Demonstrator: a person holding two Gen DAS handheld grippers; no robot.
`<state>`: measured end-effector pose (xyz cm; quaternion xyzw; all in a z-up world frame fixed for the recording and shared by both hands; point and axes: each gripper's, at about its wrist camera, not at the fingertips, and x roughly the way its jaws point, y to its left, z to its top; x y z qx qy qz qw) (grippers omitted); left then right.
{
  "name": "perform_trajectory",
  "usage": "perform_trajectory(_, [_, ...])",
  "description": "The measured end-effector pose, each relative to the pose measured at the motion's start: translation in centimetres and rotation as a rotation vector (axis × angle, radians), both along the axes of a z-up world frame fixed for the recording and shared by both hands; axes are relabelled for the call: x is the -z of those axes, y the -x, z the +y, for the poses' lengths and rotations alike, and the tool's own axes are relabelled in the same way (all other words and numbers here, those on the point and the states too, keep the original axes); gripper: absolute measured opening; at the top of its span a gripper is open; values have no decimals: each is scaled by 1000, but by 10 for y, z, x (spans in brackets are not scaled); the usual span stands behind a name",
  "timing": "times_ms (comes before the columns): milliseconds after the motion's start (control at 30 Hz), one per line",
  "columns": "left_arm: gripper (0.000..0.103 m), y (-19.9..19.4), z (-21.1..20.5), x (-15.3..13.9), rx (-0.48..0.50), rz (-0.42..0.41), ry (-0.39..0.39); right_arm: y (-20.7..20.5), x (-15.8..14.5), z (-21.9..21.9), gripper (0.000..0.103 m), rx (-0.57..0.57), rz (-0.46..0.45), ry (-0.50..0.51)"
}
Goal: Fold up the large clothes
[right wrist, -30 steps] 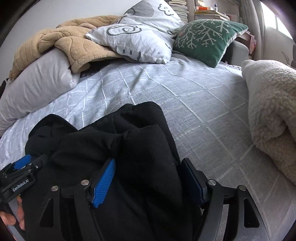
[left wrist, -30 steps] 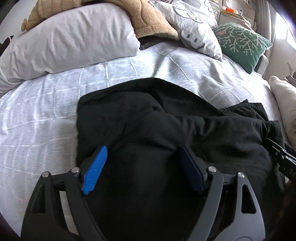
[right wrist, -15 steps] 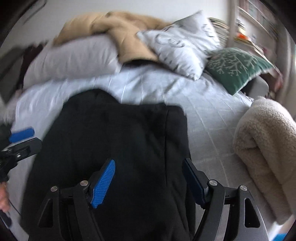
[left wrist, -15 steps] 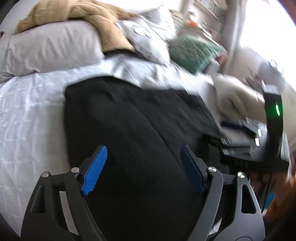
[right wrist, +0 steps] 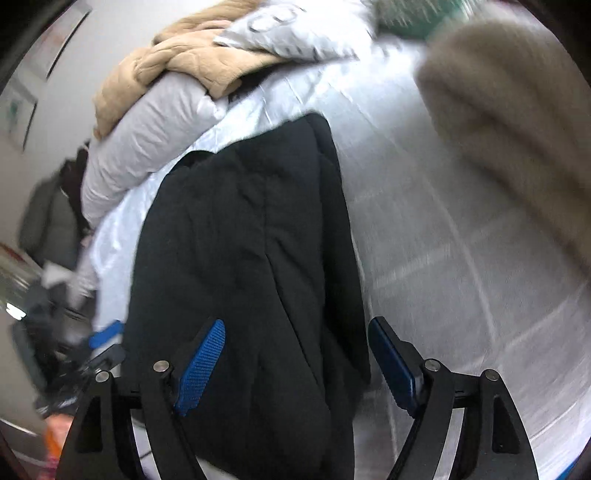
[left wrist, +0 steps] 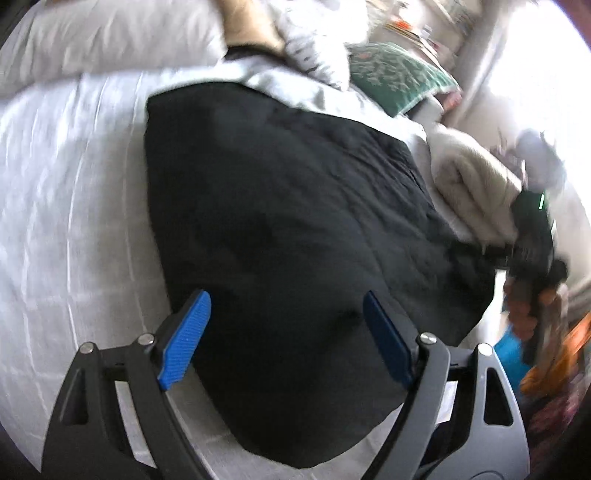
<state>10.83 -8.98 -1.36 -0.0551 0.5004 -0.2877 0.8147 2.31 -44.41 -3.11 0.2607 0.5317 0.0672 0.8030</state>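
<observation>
A large black garment (left wrist: 288, 229) lies folded into a rough rectangle on the grey checked bedspread (left wrist: 74, 206); it also shows in the right wrist view (right wrist: 251, 236). My left gripper (left wrist: 284, 339) is open and empty, raised above the garment's near edge. My right gripper (right wrist: 295, 362) is open and empty, raised above the garment's near right side. The right gripper and the hand holding it show at the right of the left wrist view (left wrist: 532, 236). The left gripper shows blurred at the lower left of the right wrist view (right wrist: 99, 347).
A grey pillow (right wrist: 147, 129) and a tan blanket (right wrist: 184, 62) lie at the bed's head. A patterned white pillow (right wrist: 295, 29) and a green cushion (left wrist: 399, 81) lie beyond. A cream fleece blanket (right wrist: 509, 122) lies on the right. Clutter shows on the floor (left wrist: 554, 369).
Both grippers have let go of the garment and pulled back and up. The garment now lies flat in a smoother folded shape. Both views have swung and are blurred.
</observation>
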Motion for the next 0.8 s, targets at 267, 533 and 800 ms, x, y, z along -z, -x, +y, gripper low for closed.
perform_trajectory(267, [88, -37, 31, 39, -116, 192, 177, -5, 35, 16, 82, -36, 143, -142])
perform_trajectory(533, [100, -65, 41, 93, -144, 402, 479, -22, 39, 32, 78, -7, 143, -151])
perform_trajectory(800, [61, -48, 52, 52, -150, 260, 514, -27, 15, 57, 58, -32, 77, -49])
